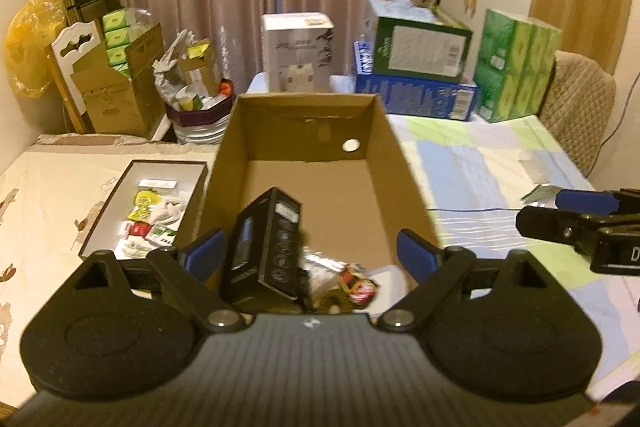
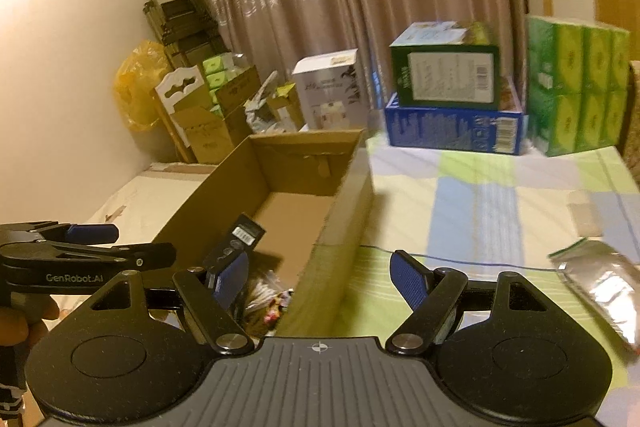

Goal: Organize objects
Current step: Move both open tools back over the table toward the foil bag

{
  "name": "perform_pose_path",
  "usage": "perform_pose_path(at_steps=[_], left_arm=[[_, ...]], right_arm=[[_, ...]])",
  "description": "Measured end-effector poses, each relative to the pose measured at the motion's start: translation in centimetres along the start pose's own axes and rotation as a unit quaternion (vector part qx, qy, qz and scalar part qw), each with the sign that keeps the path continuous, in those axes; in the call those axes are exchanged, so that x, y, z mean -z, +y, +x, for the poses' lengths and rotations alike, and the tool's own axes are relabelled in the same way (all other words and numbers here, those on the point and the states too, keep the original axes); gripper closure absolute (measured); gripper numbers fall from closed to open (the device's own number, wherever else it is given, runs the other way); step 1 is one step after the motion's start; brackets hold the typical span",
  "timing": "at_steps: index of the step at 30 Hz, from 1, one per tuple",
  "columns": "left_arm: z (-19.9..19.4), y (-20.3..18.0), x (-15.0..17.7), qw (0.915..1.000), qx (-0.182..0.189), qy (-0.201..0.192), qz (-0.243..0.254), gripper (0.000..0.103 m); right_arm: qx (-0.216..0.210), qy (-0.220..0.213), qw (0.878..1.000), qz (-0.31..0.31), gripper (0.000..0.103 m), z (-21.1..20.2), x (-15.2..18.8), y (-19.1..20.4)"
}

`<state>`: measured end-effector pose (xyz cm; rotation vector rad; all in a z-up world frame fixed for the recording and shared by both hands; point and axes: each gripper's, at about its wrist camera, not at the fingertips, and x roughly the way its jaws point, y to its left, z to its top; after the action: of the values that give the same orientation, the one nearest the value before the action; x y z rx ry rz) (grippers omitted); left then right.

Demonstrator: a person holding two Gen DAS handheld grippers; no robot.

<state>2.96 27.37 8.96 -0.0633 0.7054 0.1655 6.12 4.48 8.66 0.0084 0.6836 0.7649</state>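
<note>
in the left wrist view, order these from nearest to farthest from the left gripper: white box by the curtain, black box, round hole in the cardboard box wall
1. black box: just ahead of the left gripper, standing in the cardboard box's near end.
2. round hole: in the cardboard box's far wall.
3. white box: beyond the cardboard box, against the curtain.

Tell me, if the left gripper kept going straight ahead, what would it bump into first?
Probably the black rectangular box leaning inside the open brown cardboard box; it sits between the left gripper fingers' line, apparently untouched, though depth is hard to judge.
</note>
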Motion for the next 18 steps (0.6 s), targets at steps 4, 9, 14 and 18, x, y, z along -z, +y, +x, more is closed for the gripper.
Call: perform_pose_path(at_steps=[4, 9, 14, 18], left_arm=[[-1.3, -2.2, -0.1, 0.9998, 0.013, -0.011, 0.006, 0.006], [-2.6, -5.0, -0.1, 0.9992, 0.033, -0.022, 0.009, 0.001], [-3.4, -8.1, 0.0, 0.9980, 0.055, -0.026, 0.018, 0.001], [-4.0, -10.9, 0.3, 0.9966, 0.072, -0.031, 0.027, 0.001]], right_arm=[[0.014, -0.009, 1.000, 0.004, 0.028, -2.5, 0.2, -1.4], [0.038, -0.021, 0.999, 0.010, 0.028, -6.0, 0.7, -4.1], [0.072, -0.028, 0.997, 0.025, 0.028, -9.8, 2.1, -7.9], [0.098, -0.033, 0.994, 0.045, 0.028, -12.9, 3.4, -11.1]])
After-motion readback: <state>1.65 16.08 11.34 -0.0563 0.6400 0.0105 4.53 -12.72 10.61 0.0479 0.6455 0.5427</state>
